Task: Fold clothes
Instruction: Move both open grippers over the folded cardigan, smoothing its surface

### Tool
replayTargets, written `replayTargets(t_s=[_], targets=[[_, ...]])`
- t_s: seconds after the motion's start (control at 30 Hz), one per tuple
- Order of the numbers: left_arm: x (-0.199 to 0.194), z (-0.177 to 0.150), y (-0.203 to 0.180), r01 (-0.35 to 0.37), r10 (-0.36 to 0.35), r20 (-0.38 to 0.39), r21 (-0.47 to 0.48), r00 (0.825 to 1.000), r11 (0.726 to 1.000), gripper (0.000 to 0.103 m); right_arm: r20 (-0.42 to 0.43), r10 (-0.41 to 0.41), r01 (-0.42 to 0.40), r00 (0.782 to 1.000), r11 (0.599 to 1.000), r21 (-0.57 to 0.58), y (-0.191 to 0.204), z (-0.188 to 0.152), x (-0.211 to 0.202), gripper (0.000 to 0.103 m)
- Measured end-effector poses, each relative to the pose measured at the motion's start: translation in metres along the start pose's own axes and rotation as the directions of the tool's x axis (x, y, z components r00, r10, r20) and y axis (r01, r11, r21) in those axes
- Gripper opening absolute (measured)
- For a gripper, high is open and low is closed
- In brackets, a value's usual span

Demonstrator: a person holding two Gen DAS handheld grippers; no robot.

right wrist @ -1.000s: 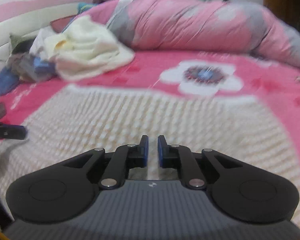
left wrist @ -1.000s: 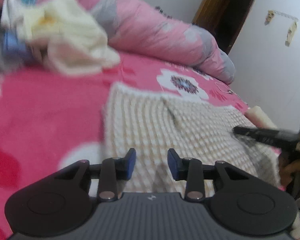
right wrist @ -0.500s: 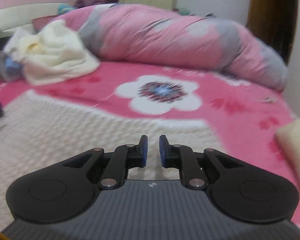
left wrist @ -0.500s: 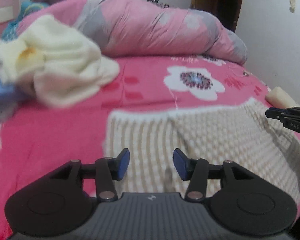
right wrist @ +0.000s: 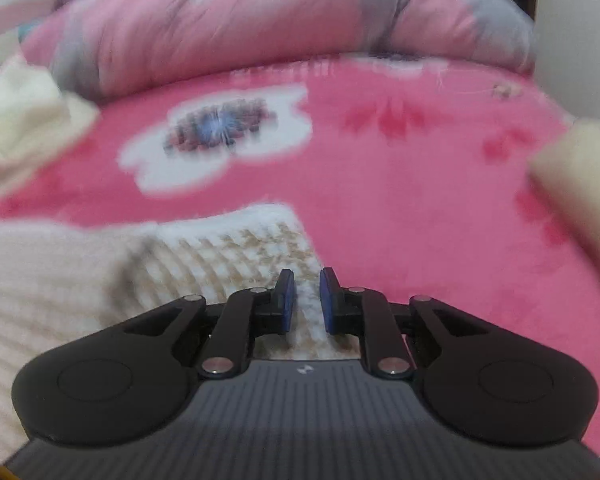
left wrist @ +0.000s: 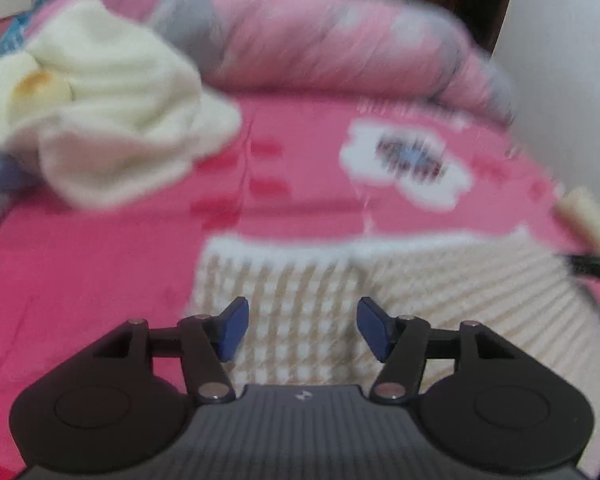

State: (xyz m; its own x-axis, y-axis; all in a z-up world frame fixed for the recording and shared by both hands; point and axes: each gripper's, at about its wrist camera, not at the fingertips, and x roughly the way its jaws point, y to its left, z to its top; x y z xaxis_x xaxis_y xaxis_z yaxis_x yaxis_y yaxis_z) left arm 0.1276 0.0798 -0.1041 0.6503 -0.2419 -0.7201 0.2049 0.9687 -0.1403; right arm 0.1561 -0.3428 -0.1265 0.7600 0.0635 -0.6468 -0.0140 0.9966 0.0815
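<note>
Step in hand looks like lining up on the far edge of the checked knit garment ahead of a fold; nothing is gripped yet.

Left gripper: jaws opening, blue pads well apart, nothing between them. It sits low centre in the left view, aimed at the garment's upper-left corner. Garment fills lower centre to lower right of that frame, far edge running roughly straight across mid-frame.

Right gripper: jaws nearly closed, a narrow gap, no cloth pinched as far as I can tell. In the right view it points at the garment's far right corner, lower centre; the rest of the knit spreads to the lower left.

Tip of the right gripper shows at the right edge of the left view.

Next move, my read: each claw drops onto its own corner, right one has to open first, then pinch the top layer only and not the blanket beneath. The fabric looks thick and soft, so a shallow bite could slip.

Surface: a bed with a pink floral blanket, big white flower print beyond the garment. Cream clothes pile upper left of left view, well apart from the garment. Rolled pink-grey duvet across the top. Pale bolster-like thing at the right edge, unclear what. White wall and dark doorway upper right. Both frames blurred.
</note>
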Motion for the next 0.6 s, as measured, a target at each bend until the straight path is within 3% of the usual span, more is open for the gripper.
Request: replayTargets(t_s=[0.07, 0.17, 0.23, 0.3, 0.37, 0.4, 0.5, 0.57, 0.6], targets=[[0.009, -0.002, 0.000, -0.016, 0.015, -0.021, -0.012, 1.000, 1.000, 0.063, -0.005, -0.017, 0.017, 1.000, 1.000, -0.024, 0.004, 0.007, -0.002, 0.014], [-0.009, 0.002, -0.007, -0.036, 0.036, 0.005, -0.036, 0.999, 0.999, 0.064, 0.018, -0.076, 0.077, 0.997, 0.996, -0.044, 0.019, 0.019, -0.027, 0.017], [-0.025, 0.000, -0.020, -0.017, 0.018, 0.038, -0.024, 0.999, 1.000, 0.065, 0.095, 0.007, -0.002, 0.995, 0.999, -0.049, 0.037, 0.026, -0.059, 0.018], [-0.041, -0.002, -0.035, 0.005, -0.004, 0.070, -0.011, 0.998, 1.000, 0.076, 0.156, 0.125, -0.108, 0.980, 0.988, -0.113, 0.068, 0.029, -0.084, 0.018], [-0.047, -0.009, -0.049, 0.022, -0.022, 0.073, -0.003, 0.997, 1.000, 0.088, 0.140, 0.248, -0.218, 0.959, 0.956, -0.196, 0.105, 0.026, -0.091, 0.017], [-0.049, -0.013, -0.057, 0.030, -0.030, 0.071, 0.000, 0.997, 1.000, 0.093, 0.098, 0.238, -0.211, 0.966, 0.950, -0.228, 0.118, 0.018, -0.080, 0.017], [-0.039, -0.029, -0.071, -0.025, 0.025, -0.001, -0.006, 1.000, 1.000, 0.094, -0.029, 0.199, -0.198, 0.979, 0.925, -0.326, 0.157, -0.008, -0.044, 0.017], [-0.032, -0.035, -0.073, -0.074, 0.074, -0.042, -0.001, 0.996, 0.997, 0.094, 0.010, 0.156, -0.142, 0.988, 0.918, -0.371, 0.167, -0.019, -0.036, 0.016], [-0.032, -0.038, -0.073, -0.085, 0.085, -0.038, 0.002, 0.996, 0.996, 0.096, -0.009, 0.137, -0.132, 0.991, 0.930, -0.344, 0.170, -0.011, -0.040, 0.016]])
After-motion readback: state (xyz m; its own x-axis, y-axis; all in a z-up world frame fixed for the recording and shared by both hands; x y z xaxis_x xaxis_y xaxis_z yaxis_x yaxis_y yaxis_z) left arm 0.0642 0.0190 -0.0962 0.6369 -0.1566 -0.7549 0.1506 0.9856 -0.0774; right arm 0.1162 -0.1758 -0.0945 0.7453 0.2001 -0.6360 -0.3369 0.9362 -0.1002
